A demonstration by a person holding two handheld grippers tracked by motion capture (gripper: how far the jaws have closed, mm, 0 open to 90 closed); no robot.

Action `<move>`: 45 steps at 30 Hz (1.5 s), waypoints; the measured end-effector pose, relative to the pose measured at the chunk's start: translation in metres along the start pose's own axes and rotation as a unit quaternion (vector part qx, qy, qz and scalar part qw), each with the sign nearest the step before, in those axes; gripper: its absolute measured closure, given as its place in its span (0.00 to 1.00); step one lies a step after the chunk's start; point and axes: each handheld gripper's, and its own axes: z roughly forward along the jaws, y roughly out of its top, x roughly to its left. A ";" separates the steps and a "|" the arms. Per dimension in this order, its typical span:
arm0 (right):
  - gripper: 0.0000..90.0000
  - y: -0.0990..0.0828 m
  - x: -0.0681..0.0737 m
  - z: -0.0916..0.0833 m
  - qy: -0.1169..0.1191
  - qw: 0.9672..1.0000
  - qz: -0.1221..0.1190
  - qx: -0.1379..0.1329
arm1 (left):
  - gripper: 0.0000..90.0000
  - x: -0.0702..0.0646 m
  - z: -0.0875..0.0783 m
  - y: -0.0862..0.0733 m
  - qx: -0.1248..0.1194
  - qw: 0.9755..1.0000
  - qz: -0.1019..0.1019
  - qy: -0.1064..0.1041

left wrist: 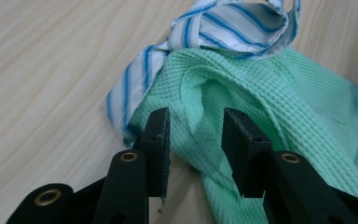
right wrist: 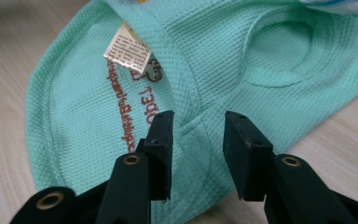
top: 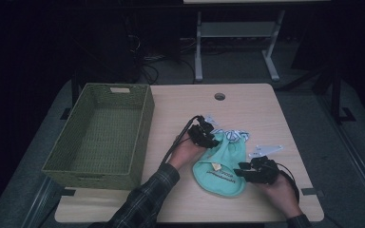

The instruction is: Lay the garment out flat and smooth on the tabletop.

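The green waffle-knit bib [top: 220, 166] lying flat on the bench [top: 266, 104] looks light and limp (it will sag), best pinched at its hemmed edge; left tool [top: 208, 137] and right tool [top: 247, 172] both stand spread, holding nothing.

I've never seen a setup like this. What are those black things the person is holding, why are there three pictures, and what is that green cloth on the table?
A person sits at a wooden table with a hand-held two-jaw clamp in each hand: the left gripper and the right gripper. The wide picture comes from a camera above. The other two come from small cameras riding on the grippers, so each looks along its own black jaws. Between them lies a mint-green waffle cloth with a white label and a blue-striped lining. A woven green basket stands at the left. Both grippers have their jaws apart over the cloth; neither pinches it.
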 end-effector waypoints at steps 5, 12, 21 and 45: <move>0.73 -0.001 0.001 0.004 -0.011 1.000 -0.014 0.018 | 0.78 0.000 0.009 0.002 0.012 1.000 0.003 0.012; 0.81 -0.001 0.004 0.005 -0.027 0.999 -0.036 0.029 | 0.94 0.004 0.005 0.004 0.013 1.000 0.001 0.021; 0.84 -0.001 0.003 0.005 -0.033 0.998 -0.040 0.031 | 0.94 0.012 -0.016 0.005 0.007 0.999 -0.008 0.050; 0.72 0.003 -0.012 0.003 -0.027 0.999 -0.019 -0.003 | 0.84 0.008 -0.057 -0.046 -0.008 0.999 -0.033 0.036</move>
